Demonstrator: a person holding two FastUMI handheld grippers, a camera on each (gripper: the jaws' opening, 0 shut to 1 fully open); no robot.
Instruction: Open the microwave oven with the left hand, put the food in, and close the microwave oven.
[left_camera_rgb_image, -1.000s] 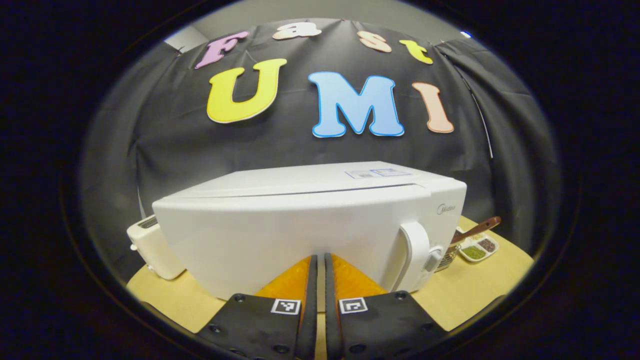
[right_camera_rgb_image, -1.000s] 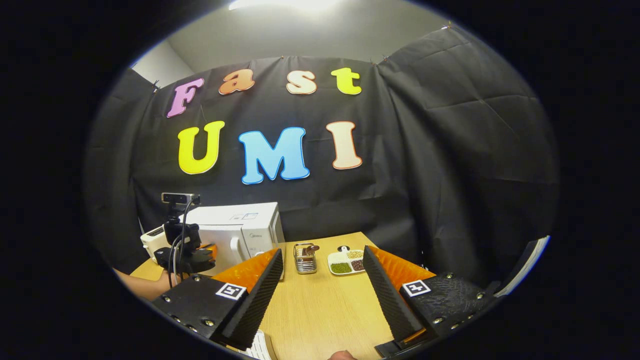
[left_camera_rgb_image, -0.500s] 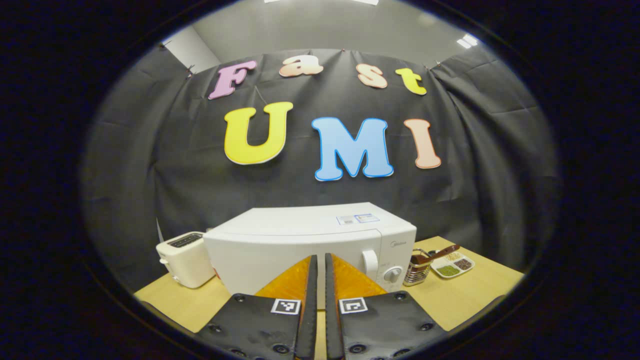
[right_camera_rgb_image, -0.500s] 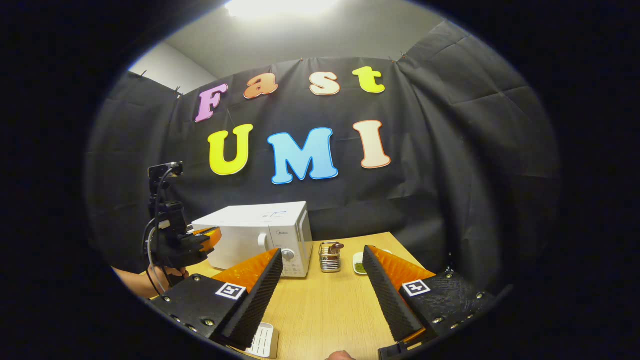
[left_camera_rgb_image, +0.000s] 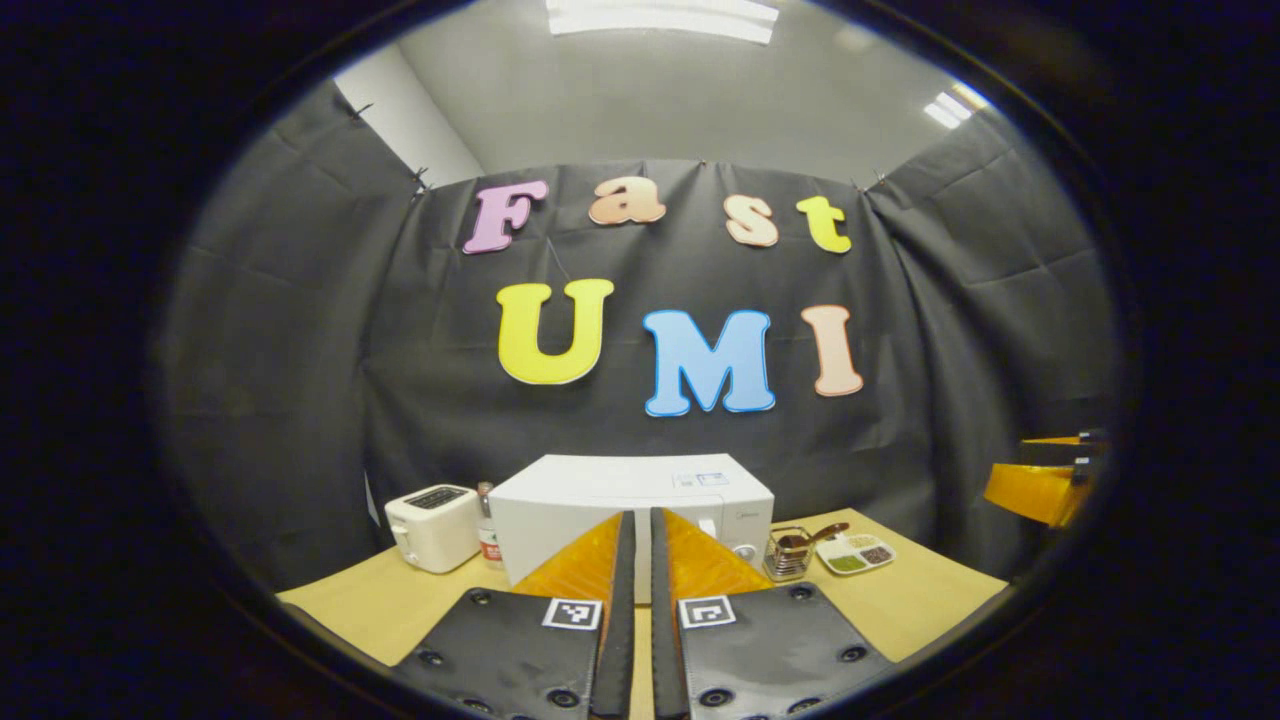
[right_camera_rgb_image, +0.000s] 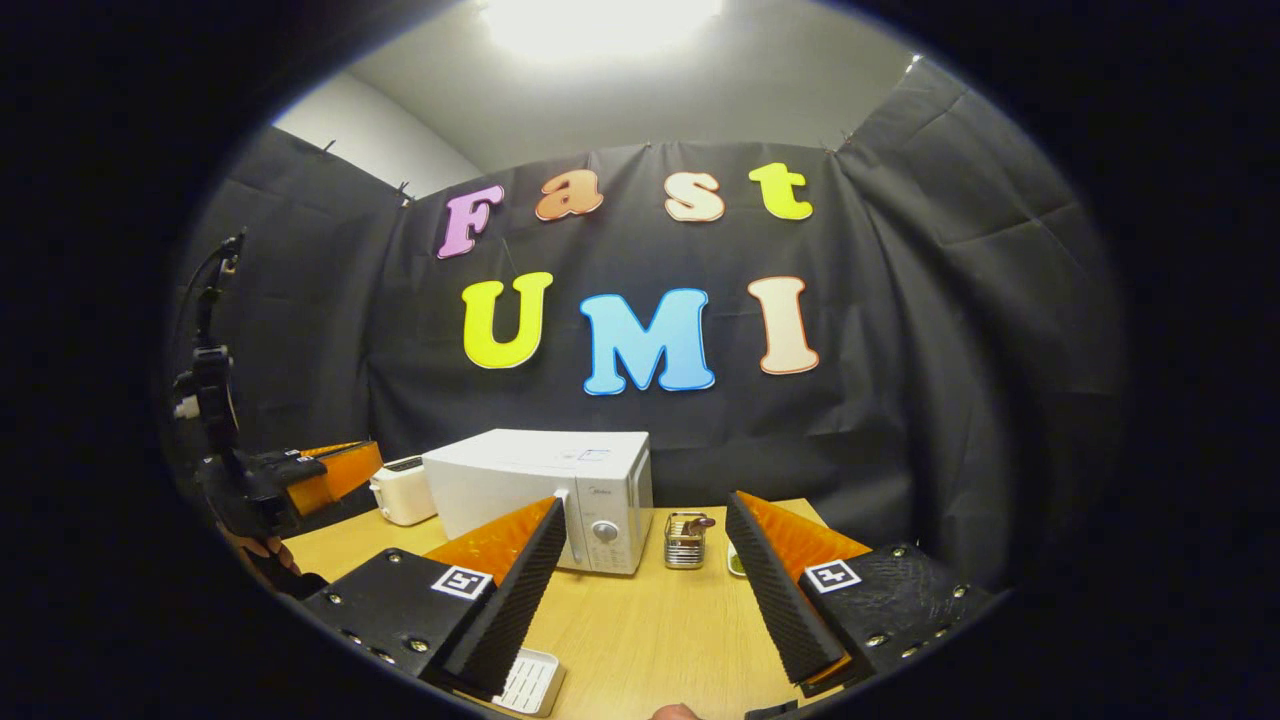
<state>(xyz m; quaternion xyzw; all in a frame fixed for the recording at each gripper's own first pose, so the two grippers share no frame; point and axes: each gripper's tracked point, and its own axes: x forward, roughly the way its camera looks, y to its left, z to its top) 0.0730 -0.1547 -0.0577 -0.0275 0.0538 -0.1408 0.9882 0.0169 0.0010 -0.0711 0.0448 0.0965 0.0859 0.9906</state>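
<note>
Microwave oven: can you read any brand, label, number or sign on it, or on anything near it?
Brand mark on the microwave oven front: too small and blurred to read.
Sticker on its top: too small to read.
Dial markings: too small to read.
Toaster: no text visible.
Square markers on the left gripper: coded pattern, no words.

Microwave (left_camera_rgb_image: 610, 505): white box, upright on the wooden table (left_camera_rgb_image: 930, 600), back toward the black cloth wall. Door shut, flush with the front. Vertical white handle (right_camera_rgb_image: 563, 525) at the door's right edge; control panel to its right carries a round knob (right_camera_rgb_image: 604, 531). Small sticker on the top panel. Food cannot be made out.
</note>
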